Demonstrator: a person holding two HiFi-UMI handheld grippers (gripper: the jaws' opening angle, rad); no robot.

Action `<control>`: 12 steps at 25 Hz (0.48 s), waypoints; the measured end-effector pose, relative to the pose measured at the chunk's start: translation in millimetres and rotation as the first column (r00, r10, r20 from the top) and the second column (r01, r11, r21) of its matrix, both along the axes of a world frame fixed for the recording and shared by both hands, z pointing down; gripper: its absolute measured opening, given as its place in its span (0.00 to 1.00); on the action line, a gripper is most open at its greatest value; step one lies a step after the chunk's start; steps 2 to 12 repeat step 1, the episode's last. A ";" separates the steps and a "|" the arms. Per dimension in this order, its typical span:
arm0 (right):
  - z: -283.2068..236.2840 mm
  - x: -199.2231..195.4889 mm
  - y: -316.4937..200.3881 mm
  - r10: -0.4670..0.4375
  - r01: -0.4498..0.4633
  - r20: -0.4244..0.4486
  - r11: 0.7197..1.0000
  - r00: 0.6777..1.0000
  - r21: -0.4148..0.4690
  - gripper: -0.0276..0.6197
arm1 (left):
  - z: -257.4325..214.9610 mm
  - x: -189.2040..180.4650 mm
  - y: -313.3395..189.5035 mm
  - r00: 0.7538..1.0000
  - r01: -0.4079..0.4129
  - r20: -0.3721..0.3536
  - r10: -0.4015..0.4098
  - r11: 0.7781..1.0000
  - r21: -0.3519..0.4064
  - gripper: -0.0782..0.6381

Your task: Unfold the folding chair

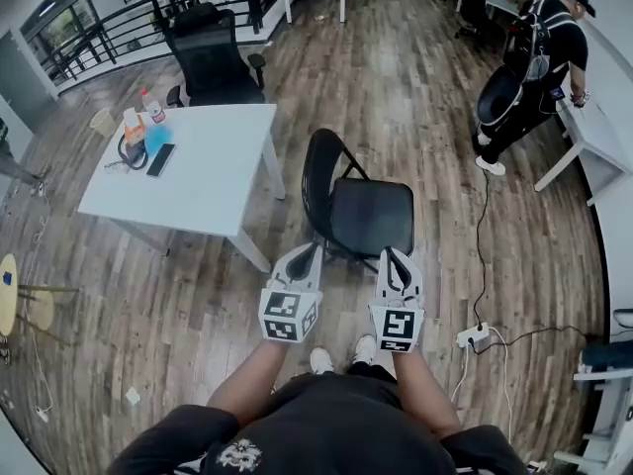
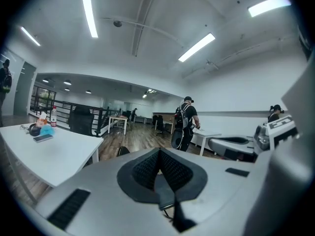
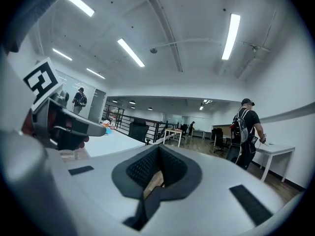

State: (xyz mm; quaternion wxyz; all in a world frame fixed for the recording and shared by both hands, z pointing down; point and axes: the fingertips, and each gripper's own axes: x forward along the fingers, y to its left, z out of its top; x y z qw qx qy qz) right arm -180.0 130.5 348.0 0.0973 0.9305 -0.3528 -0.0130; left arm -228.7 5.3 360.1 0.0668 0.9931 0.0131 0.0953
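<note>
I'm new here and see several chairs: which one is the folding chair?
Find the white table on the wood floor. Just right of it in the head view stands the folding chair, black and open. Unlike the bulky office chair behind the table, it has a thin looped tube back.

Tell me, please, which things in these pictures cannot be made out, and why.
- Folding chair, head view: its front legs are hidden under the seat and behind the left gripper and right gripper.
- Same chair, both gripper views: almost wholly hidden by each gripper's own body.
- Small things on the white table, head view: too small to name.
- Yellow round thing, head view: cut off by the picture's left edge.
</note>
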 end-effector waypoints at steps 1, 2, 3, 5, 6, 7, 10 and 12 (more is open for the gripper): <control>0.4 -1.5 -0.7 -0.002 0.002 0.000 1.000 1.000 0.001 0.06 | 1.6 -0.6 0.5 1.000 -0.001 0.002 0.001 1.000 0.002 0.12; 0.4 -1.5 -0.7 -0.002 0.002 0.000 1.000 1.000 0.001 0.06 | 1.6 -0.6 0.5 1.000 -0.001 0.002 0.001 1.000 0.002 0.12; 0.4 -1.5 -0.7 -0.002 0.002 0.000 1.000 1.000 0.001 0.06 | 1.6 -0.6 0.5 1.000 -0.001 0.002 0.001 1.000 0.002 0.12; 0.4 -1.5 -0.7 -0.002 0.002 0.000 1.000 1.000 0.001 0.06 | 1.6 -0.6 0.5 1.000 -0.001 0.002 0.001 1.000 0.002 0.12; 0.4 -1.5 -0.7 -0.002 0.002 0.000 1.000 1.000 0.001 0.06 | 1.6 -0.6 0.5 1.000 -0.001 0.002 0.001 1.000 0.002 0.12; 0.4 -1.5 -0.7 -0.002 0.002 0.000 1.000 1.000 0.001 0.06 | 1.6 -0.6 0.5 1.000 -0.001 0.002 0.001 1.000 0.002 0.12; 0.4 -1.5 -0.7 -0.002 0.002 0.000 1.000 1.000 0.001 0.06 | 1.6 -0.6 0.5 1.000 -0.001 0.002 0.001 1.000 0.002 0.12; 0.4 -1.5 -0.7 -0.002 0.002 0.000 1.000 1.000 0.001 0.06 | 1.6 -0.6 0.5 1.000 -0.001 0.002 0.001 1.000 0.002 0.12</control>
